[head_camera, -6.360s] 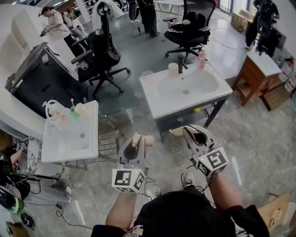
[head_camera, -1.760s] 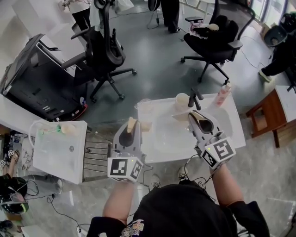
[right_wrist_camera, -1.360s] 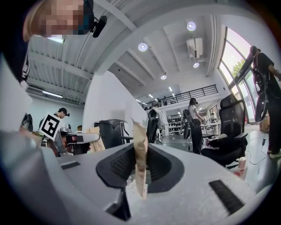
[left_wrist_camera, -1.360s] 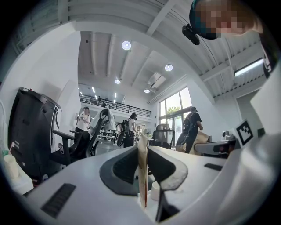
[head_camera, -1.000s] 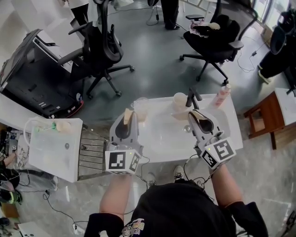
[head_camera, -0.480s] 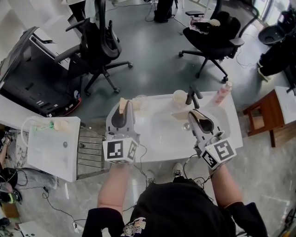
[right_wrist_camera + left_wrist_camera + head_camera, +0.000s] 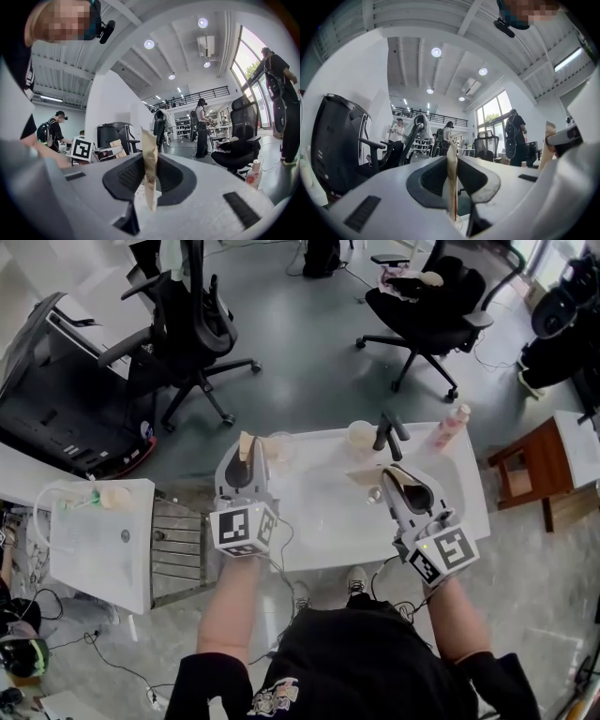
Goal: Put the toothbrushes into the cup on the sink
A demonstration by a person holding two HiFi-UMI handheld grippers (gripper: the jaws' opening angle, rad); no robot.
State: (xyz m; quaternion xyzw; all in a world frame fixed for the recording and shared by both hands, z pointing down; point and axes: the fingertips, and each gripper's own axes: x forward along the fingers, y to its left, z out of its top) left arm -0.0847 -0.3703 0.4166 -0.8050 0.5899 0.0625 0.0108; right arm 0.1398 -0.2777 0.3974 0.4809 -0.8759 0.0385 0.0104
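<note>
Head view: white sink, 2 office chairs; left gripper, right gripper: jaws together.

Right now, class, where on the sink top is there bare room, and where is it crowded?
Free: the basin and the front counter strip. Crowded: the back rim, with clear cup, cream cup, faucet and pink bottle.

Two sinks, two office chairs, two cups, one faucet, one pink bottle.
</note>
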